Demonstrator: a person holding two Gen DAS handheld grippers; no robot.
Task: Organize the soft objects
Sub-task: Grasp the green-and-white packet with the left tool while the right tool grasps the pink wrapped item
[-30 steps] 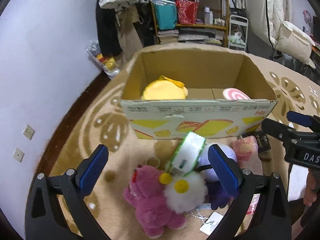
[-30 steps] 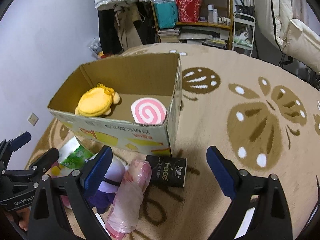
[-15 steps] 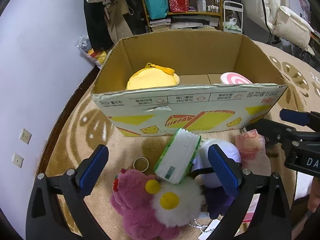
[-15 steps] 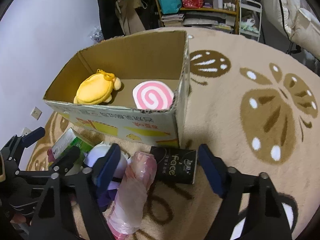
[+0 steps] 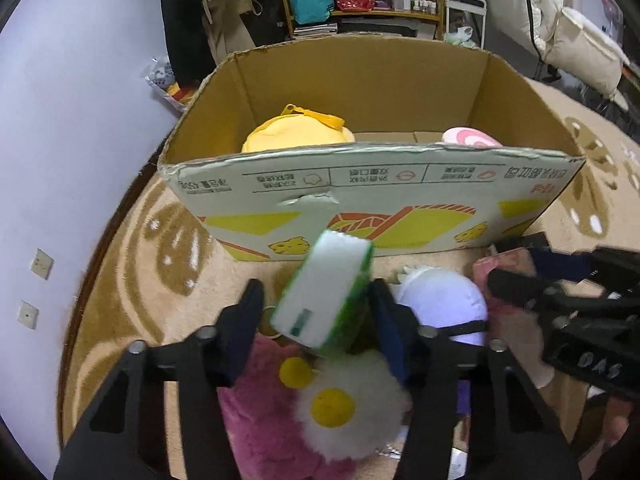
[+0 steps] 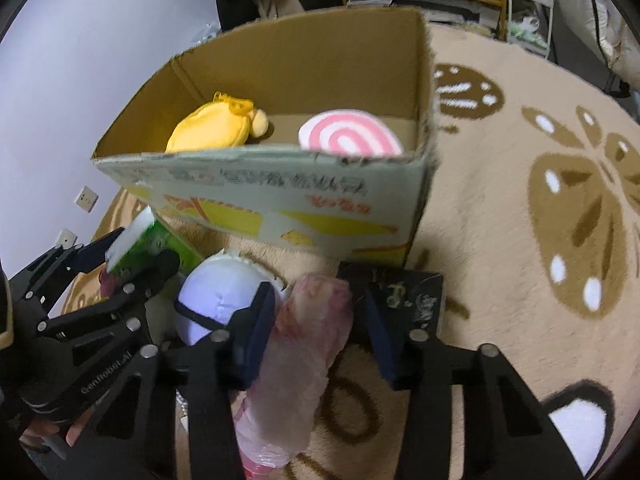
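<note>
Inside, one box [image 6: 280,196] apparently holds two plush toys [image 6: 212,130].

Pink plush [image 5: 256,420] half hidden; box print [image 6: 272,180] blurred

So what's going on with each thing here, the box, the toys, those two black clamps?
Cardboard box: open on top, upright on the rug.
Yellow plush: inside the box.
Pink swirl cushion: inside the box.
Green tissue pack: tilted, between the closing left tool.
Pink bag: lying on the rug, between the closing right tool.
White plush: on the rug, outside the box.
</note>
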